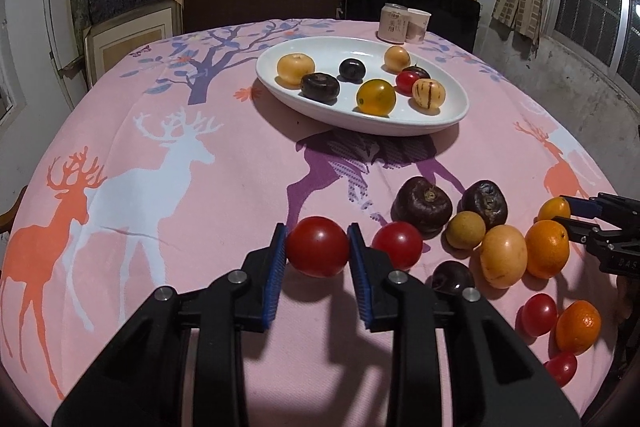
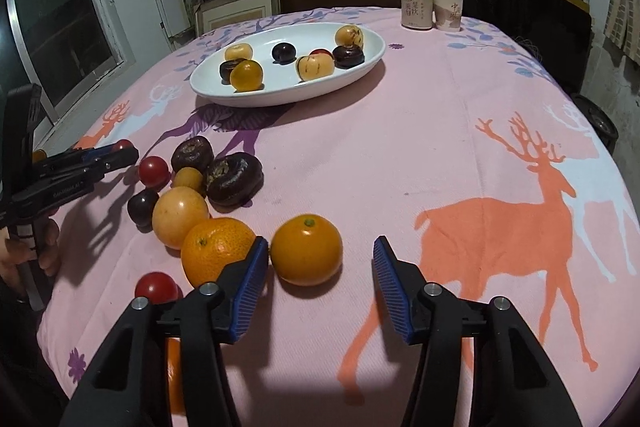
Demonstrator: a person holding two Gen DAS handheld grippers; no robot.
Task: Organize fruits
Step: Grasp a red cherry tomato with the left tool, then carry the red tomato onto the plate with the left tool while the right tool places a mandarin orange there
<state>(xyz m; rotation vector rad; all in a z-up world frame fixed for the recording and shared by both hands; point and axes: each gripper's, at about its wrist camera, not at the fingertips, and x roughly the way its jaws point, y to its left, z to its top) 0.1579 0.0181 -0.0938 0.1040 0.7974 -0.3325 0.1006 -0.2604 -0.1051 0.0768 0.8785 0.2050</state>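
Note:
My left gripper [image 1: 317, 247] is shut on a red tomato [image 1: 318, 246] low over the pink tablecloth. A white oval plate [image 1: 448, 115] at the far middle holds several fruits. To the right lie a second tomato [image 1: 397, 245], dark purple fruits [image 1: 422, 207], yellow fruits [image 1: 503, 255] and oranges [image 1: 547, 254]. My right gripper [image 2: 320, 259] is open around an orange [image 2: 307, 249], whose left side touches the left pad; a gap shows at the right pad. A second orange [image 2: 214, 250] lies just left of it. The plate [image 2: 216, 95] shows at the far left in the right wrist view.
A can [image 2: 417, 7] and a paper cup [image 2: 448, 11] stand at the table's far edge. Dark chairs and shelves of boxes stand behind the table. Loose small tomatoes [image 1: 539, 314] and an orange [image 1: 578, 327] lie near the table's right front edge.

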